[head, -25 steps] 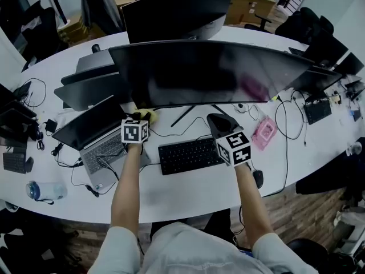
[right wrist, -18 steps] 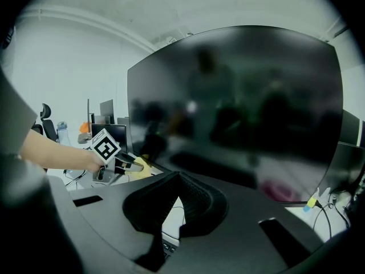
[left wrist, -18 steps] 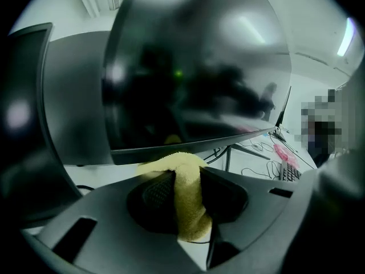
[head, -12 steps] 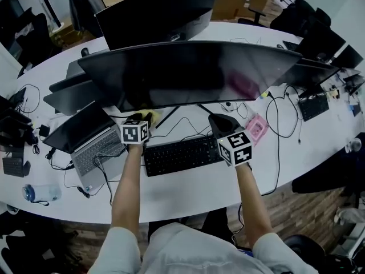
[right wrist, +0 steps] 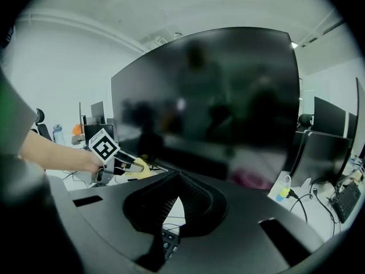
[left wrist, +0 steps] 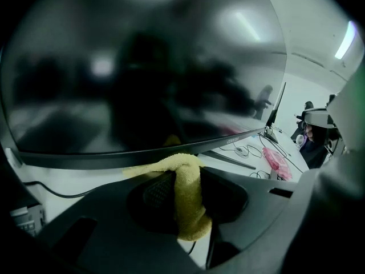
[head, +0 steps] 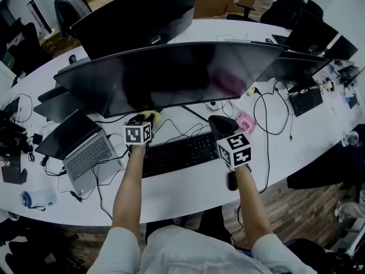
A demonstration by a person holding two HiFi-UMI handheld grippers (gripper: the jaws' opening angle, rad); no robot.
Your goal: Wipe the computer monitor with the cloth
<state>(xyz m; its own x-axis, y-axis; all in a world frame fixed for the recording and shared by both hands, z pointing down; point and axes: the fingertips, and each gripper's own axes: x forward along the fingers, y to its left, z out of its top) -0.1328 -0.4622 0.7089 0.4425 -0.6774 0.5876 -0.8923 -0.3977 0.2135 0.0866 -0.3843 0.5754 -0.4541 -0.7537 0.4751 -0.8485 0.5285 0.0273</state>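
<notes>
left arm: bare forearm stretched straight forward over the white desk (head: 188,190), with the left gripper (head: 146,119) at the monitor's lower edge, left of centre.
left gripper: jaws clamped on a yellow cloth (left wrist: 186,196); the cloth is pinched between them, with a fold bulging out the far side and a tail hanging on the near side.
cloth position: just under the bottom bezel of the curved monitor (head: 171,73); whether it touches the screen cannot be told.
right arm: forearm also reaching forward, to the right of the left one, and held over the right end of the black keyboard (head: 177,153).
right gripper (right wrist: 174,181): jaws brought together at the tips, with nothing between them, pointing at the dark screen and short of it.
monitor: wide, curved, switched off, standing across the middle of the desk.
nearby: an open laptop (head: 80,150) to the left, a pink packet (head: 246,122) to the right beneath the screen, and a mouse (head: 232,180) beside the right forearm.
</notes>
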